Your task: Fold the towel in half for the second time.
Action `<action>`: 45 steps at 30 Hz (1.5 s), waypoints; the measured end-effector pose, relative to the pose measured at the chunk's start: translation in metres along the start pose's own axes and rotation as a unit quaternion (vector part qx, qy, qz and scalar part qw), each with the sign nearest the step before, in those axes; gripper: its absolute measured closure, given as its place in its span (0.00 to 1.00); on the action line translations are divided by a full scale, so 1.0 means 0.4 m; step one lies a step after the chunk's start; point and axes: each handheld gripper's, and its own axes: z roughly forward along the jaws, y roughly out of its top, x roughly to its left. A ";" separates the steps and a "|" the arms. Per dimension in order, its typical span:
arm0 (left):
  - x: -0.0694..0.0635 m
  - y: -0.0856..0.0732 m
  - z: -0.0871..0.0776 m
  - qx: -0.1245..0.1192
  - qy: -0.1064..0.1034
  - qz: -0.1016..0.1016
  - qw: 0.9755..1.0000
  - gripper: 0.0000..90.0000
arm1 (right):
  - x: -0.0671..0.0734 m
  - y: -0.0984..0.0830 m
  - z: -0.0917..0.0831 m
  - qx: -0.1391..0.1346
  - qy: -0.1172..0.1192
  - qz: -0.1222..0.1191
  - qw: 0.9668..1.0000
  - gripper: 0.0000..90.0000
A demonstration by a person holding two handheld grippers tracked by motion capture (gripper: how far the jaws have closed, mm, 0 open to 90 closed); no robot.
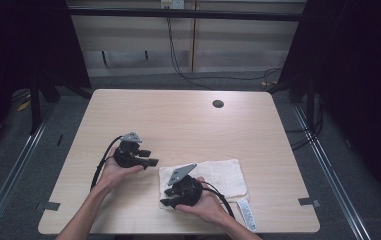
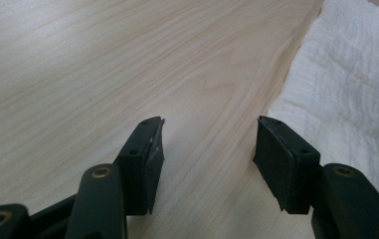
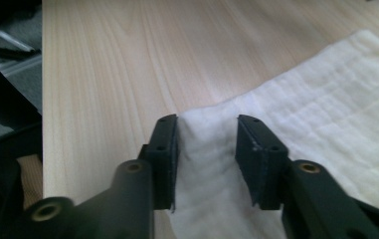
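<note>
White towel (image 1: 213, 178): laid flat near the front edge of the wooden table (image 1: 188, 120), right of centre, its long axis running parallel to that edge, with a printed label (image 1: 246, 214) trailing off its front right corner. Right gripper (image 1: 170, 202): held over the towel's front left corner; in the right gripper view a raised fold of that corner (image 3: 204, 149) is seen between the parted jaws, the left pad touching the cloth and the right pad seemingly apart from it, so no firm pinch is judged made. Left gripper (image 1: 150, 157): placed just beyond the towel's left edge, jaws spread with nothing between them, bare tabletop seen through the gap and the towel (image 2: 346, 94) lying to its right. Nearer hand: the right. Both forearms are brought in from the front edge, the wrists kept low over the table.
</note>
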 end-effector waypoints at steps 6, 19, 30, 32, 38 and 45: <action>0.000 -0.001 0.000 0.001 0.000 0.000 1.000 0.50 | 0.016 -0.010 -0.006 -0.002 0.005 -0.005 1.000 0.60; -0.010 0.000 0.010 0.010 -0.004 0.005 1.000 0.49 | 0.042 -0.031 -0.002 -0.008 -0.028 -0.056 0.998 0.59; -0.019 -0.001 0.027 0.010 0.002 0.008 1.000 0.49 | -0.001 -0.025 -0.005 -0.012 -0.037 -0.008 0.999 0.95; -0.017 0.000 0.038 0.005 0.000 -0.005 1.000 0.49 | 0.002 -0.024 -0.005 -0.009 -0.041 -0.007 0.999 0.95; -0.038 0.008 0.067 0.022 -0.018 0.012 1.000 0.49 | 0.002 -0.023 -0.005 -0.010 -0.040 -0.003 0.999 0.95; -0.038 0.007 0.071 0.025 -0.020 0.013 0.999 0.52 | -0.001 -0.024 -0.005 -0.011 -0.038 -0.002 0.999 0.95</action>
